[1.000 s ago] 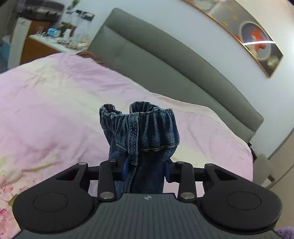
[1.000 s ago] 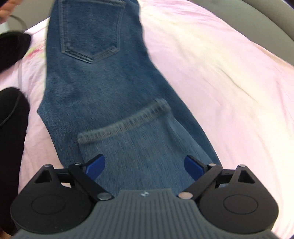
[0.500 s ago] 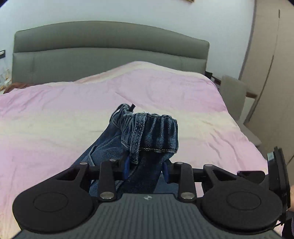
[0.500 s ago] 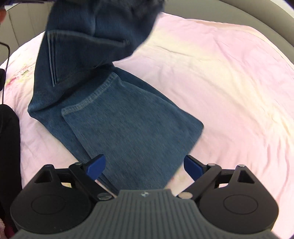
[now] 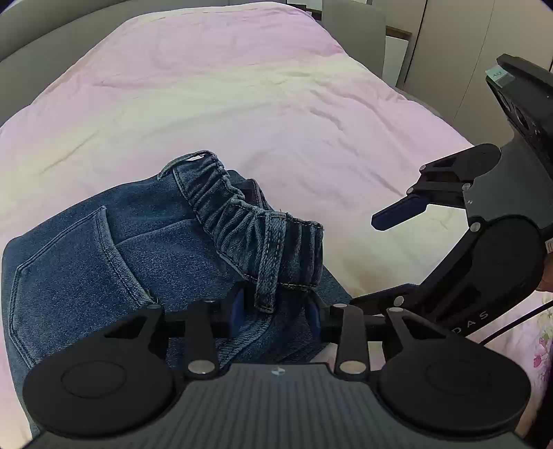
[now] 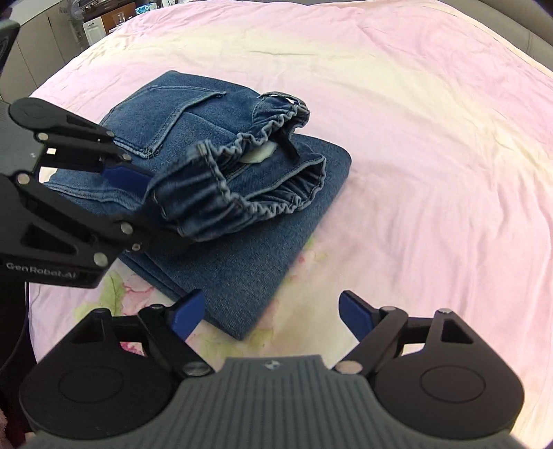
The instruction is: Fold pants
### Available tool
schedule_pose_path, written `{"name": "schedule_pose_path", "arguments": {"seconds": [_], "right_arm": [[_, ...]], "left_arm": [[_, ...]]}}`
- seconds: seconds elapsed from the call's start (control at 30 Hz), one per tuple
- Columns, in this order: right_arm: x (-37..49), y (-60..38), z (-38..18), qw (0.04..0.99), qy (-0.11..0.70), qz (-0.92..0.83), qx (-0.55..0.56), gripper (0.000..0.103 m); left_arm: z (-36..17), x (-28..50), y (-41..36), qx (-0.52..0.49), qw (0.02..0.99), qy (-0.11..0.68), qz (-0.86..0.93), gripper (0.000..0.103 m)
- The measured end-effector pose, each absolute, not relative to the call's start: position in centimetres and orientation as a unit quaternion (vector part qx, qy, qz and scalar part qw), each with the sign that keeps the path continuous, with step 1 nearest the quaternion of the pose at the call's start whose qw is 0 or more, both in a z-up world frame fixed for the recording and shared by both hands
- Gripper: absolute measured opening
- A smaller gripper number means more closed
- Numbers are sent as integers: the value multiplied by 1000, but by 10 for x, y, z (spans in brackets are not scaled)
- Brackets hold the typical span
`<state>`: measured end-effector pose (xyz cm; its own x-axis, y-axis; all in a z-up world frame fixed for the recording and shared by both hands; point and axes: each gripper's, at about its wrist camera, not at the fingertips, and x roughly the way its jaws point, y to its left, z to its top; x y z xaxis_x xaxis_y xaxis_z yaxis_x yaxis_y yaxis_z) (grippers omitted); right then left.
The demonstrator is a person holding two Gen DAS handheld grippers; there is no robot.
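**Waistband laid over folded jeans**

The jeans (image 6: 242, 214) are lying folded on the bed (image 6: 432, 155). Their waistband (image 5: 273, 241) is clamped by the left hand-held gripper (image 5: 274, 309), whose jaws have just been opening. The right hand-held gripper (image 6: 266, 314), closing slightly, is held released and empty.

One pair of pants (image 6: 242, 262), folded, at the centre of the right wrist view. Two grippers: left gripper (image 5: 274, 307) at 6 o'clock in its own view, jaws just opened a little wider, waistband pressed between them; right gripper (image 6: 273, 317) at 6 o'clock in its own view, jaws just narrowed, wide apart, nothing gripped. Four blue pads (image 6: 186, 312) in all, two on each gripper. One back pocket (image 5: 65, 273) at 9 o'clock. One belt loop (image 5: 268, 262) near the centre. One pink bedspread (image 6: 432, 138). One grey headboard (image 5: 34, 31) at 11 o'clock.
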<state>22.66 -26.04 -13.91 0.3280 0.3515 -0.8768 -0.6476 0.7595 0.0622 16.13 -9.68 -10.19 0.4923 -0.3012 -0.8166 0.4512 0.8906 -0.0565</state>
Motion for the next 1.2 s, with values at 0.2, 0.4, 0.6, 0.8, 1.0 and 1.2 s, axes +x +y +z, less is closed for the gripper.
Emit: {"name": "schedule_pose_path", "arguments": {"seconds": [0.2, 0.4, 0.6, 0.8, 1.0, 1.2], "right_arm": [[227, -261, -121, 811, 486, 298, -131, 77], [242, -249, -89, 827, 477, 294, -59, 74], [273, -220, -97, 829, 493, 264, -5, 53], [309, -213, -133, 802, 542, 231, 92, 49], [296, -204, -109, 815, 520, 237, 92, 11], [261, -209, -50, 849, 456, 263, 58, 4]], "left_arm": [[-85, 158, -78, 45, 848, 455, -267, 70], [-72, 139, -38, 83, 858, 452, -232, 75], [-76, 114, 32, 90, 868, 464, -154, 81], [-104, 96, 86, 78, 840, 526, -108, 85], [-137, 100, 94, 106, 810, 572, -73, 70], [-131, 96, 117, 20, 827, 558, -59, 32]]}}
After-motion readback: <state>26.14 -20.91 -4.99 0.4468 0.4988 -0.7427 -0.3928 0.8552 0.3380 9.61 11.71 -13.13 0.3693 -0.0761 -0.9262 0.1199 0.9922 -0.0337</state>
